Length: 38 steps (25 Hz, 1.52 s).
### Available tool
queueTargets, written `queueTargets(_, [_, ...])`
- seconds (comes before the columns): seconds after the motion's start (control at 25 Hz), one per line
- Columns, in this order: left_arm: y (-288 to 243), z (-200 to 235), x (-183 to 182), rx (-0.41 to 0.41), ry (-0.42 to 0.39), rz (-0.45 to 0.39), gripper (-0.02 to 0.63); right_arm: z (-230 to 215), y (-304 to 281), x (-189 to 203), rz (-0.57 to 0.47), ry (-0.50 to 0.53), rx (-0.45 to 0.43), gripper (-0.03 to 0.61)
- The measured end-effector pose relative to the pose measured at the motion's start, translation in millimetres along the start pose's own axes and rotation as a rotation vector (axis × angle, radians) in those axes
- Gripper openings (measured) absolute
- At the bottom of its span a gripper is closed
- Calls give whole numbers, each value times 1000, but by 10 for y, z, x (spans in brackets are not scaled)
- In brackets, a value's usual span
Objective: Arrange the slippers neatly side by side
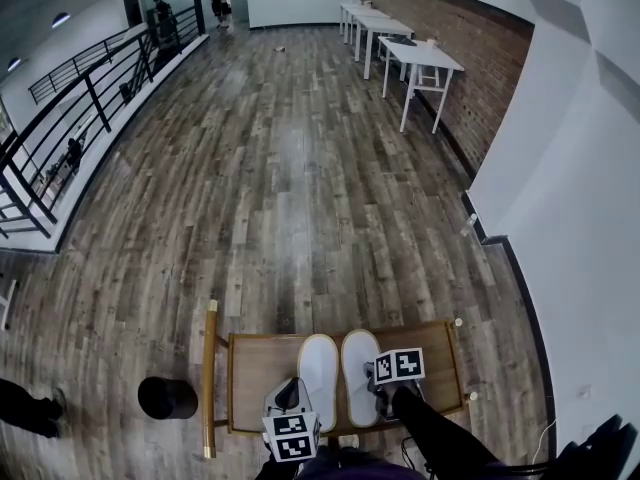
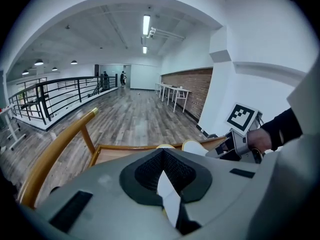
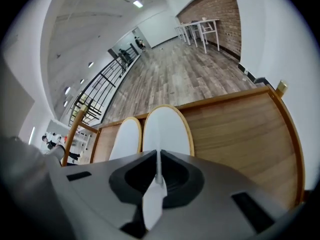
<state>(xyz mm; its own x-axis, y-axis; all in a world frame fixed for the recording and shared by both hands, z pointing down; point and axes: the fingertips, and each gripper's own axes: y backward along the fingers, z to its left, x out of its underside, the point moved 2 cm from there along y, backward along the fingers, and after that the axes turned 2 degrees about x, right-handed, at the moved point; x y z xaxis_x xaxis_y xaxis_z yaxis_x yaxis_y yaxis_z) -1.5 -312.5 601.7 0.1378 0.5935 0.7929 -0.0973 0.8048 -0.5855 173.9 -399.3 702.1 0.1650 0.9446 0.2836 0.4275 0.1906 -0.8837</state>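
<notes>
Two white slippers with tan rims lie side by side, toes pointing away, on a low wooden stand [image 1: 255, 353]. The left slipper [image 1: 319, 366] [image 3: 125, 136] and right slipper [image 1: 358, 363] [image 3: 166, 129] almost touch along their length. My left gripper [image 1: 288, 396] [image 2: 167, 194] hangs behind the left slipper's heel, jaws shut, nothing seen between them. My right gripper [image 1: 379, 392] [image 3: 156, 184] sits over the right slipper's heel end, jaws pressed together in a thin line; the heel itself is hidden under its body. In the left gripper view only the two slipper toes [image 2: 195, 146] show.
A black round object [image 1: 167, 396] stands on the wooden floor left of the stand. The stand has a raised rim and a side rail [image 1: 209, 378]. A white wall [image 1: 570, 218] runs along the right, white tables [image 1: 420, 63] stand far off, and a black railing [image 1: 90, 98] lines the left.
</notes>
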Motion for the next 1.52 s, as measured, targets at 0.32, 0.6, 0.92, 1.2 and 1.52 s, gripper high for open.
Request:
queueTargets(0.32, [16,107,-27,-19,26,-13,1,109,-60,31,40,28,-1,17])
queueTargets(0.6, [11,189,-6,-29,36,-12,0,142,-122,27,49,57,10,17])
queueTargets(0.92, [-14,159,-11,-23,31,-10,0,137,-139,45,51,67,-6,18])
queueTargets(1.2, [-57,154,-52,-12,27,-15,0,173,-104,30,48,93,-34,21])
queueTargets(1.52, [-131,89,-155,3,20,-26,0,246,223,-187,-112,104,-72,48])
